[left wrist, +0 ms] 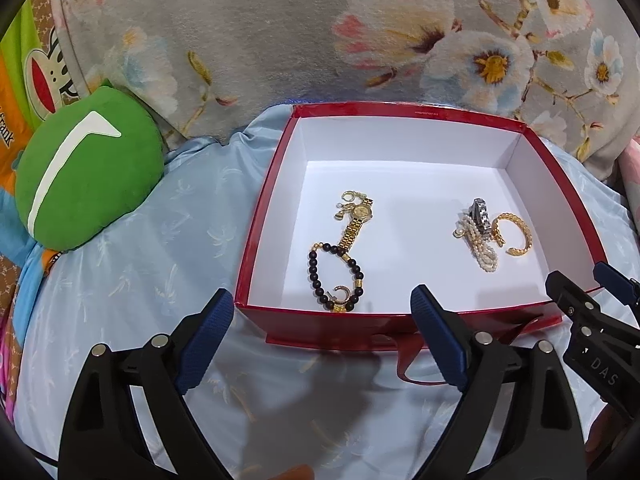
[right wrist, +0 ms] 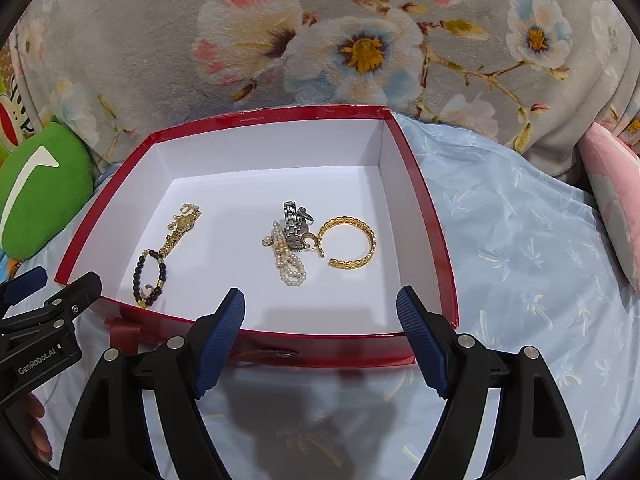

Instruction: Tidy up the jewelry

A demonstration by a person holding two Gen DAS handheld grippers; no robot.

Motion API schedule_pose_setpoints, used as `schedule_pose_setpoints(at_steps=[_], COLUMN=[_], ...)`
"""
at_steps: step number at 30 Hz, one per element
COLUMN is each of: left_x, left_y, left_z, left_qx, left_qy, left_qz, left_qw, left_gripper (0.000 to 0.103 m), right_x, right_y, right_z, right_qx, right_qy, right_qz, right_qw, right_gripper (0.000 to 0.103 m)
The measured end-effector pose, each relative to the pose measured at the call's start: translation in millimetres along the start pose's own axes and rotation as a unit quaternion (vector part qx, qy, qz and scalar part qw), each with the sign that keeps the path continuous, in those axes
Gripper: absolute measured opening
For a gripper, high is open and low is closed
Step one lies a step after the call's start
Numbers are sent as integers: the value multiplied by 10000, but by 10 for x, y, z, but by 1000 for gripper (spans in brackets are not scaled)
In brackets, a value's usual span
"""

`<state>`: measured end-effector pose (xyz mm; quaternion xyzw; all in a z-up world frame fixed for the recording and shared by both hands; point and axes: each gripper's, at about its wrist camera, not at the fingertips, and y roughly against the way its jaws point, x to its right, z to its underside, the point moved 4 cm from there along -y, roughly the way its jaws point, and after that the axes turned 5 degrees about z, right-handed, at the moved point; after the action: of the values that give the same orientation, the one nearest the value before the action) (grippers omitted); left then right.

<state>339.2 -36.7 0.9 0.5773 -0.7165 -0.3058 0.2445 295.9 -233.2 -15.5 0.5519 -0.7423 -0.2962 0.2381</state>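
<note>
A red box (left wrist: 264,208) (right wrist: 432,216) with a white inside lies on a light blue sheet. Inside on the left lie a gold watch (left wrist: 357,220) (right wrist: 181,229) and a black bead bracelet (left wrist: 316,276) (right wrist: 138,276). On the right lie a silver watch (left wrist: 480,216) (right wrist: 291,222), a pearl string (left wrist: 484,254) (right wrist: 290,266) and a gold open bangle (left wrist: 520,236) (right wrist: 352,242). My left gripper (left wrist: 322,300) is open and empty at the box's near wall. My right gripper (right wrist: 320,300) is open and empty at the near wall too.
A green plush cushion (left wrist: 88,168) (right wrist: 36,196) lies left of the box. A grey floral blanket (left wrist: 280,32) (right wrist: 360,40) rises behind it. A pink cushion (right wrist: 612,200) is at the right. A red ribbon (right wrist: 264,354) hangs from the box's front.
</note>
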Motion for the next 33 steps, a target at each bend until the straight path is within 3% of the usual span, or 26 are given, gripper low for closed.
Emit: schedule_pose_setpoints(at_steps=[33], left_x=[29], left_y=[57], left_z=[35], left_qx=[-27], left_qy=[15], left_qz=[-110], left_qw=[9999], left_gripper=[90], right_x=[-62], right_y=[72], right_z=[1], right_qx=[29], right_qy=[75], right_qz=[-8], right_qw=[10000], right_gripper=[76])
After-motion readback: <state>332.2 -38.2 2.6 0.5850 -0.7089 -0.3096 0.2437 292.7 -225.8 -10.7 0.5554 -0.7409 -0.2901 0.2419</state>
